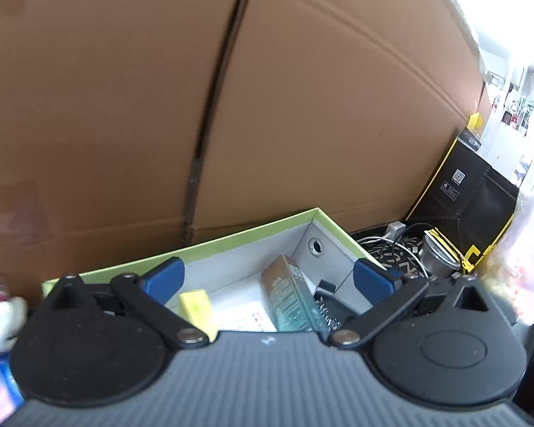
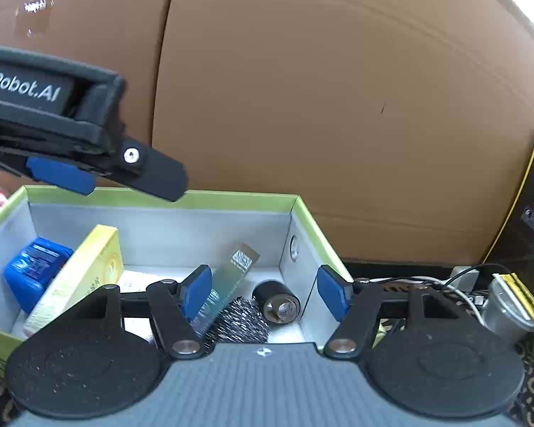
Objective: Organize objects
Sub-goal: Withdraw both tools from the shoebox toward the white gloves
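A green-rimmed box [image 2: 304,210] with a grey inside stands against a cardboard wall; it also shows in the left wrist view [image 1: 231,240]. It holds a yellow box [image 2: 85,274], a blue packet [image 2: 32,270], a teal-brown slim box [image 2: 228,281], a steel scourer [image 2: 238,320] and a black roll [image 2: 279,302]. My left gripper [image 1: 267,277] is open and empty above the box. My right gripper [image 2: 265,293] is open and empty over the box's right end. The left gripper also shows in the right wrist view [image 2: 64,174].
A large cardboard wall [image 1: 302,89] stands behind the box. To the right are a black and yellow carton [image 1: 470,192], white cables [image 1: 398,245] and a metal cup [image 2: 509,309]. A patterned cloth [image 2: 530,384] covers the table.
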Available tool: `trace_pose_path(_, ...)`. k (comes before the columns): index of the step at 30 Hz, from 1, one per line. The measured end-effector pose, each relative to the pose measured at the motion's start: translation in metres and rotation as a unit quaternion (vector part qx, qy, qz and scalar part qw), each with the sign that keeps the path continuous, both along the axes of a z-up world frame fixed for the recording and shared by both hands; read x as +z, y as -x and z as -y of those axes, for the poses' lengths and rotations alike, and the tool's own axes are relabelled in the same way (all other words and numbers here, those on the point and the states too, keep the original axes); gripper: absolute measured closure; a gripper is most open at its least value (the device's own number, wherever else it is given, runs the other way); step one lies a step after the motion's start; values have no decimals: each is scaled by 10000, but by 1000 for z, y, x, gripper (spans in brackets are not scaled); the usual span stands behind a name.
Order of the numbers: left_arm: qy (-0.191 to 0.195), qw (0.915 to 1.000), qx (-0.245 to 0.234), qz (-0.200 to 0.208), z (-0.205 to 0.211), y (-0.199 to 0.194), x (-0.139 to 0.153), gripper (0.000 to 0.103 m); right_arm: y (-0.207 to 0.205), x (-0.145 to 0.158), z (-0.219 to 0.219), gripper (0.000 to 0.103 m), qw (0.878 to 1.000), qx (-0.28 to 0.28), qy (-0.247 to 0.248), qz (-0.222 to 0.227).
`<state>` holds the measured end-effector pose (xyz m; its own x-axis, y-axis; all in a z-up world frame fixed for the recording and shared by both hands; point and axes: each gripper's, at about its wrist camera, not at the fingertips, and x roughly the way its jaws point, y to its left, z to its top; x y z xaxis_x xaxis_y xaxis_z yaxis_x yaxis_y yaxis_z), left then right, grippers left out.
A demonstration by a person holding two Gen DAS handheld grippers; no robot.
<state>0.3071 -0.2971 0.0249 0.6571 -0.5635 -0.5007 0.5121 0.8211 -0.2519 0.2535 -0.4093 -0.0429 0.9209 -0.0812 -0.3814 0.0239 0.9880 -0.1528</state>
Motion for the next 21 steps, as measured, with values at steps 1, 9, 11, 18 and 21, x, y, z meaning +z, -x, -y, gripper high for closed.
trace_pose_path(1,-74,9999,31,103,-4,8,5,0,5,4,-1,30,10000,-10,34,46)
trace_pose_path(9,-375,9968,313,637,-67,87,38,0,72,50,-31,19,9978,77,-140,636)
trace_pose_path(11,-554,9947,452,738,-85,108,40,0,89,55,-44,17,9973,154,-234,677)
trace_pose_path(18,-501,9907,1085,650,-163,165,24,0,133,44,-88,15,9944,664,-661,487)
trace_pose_path(21,-472,9888,1363,378,-191,176,8,0,143,34,-111,15,9922,878,-794,402)
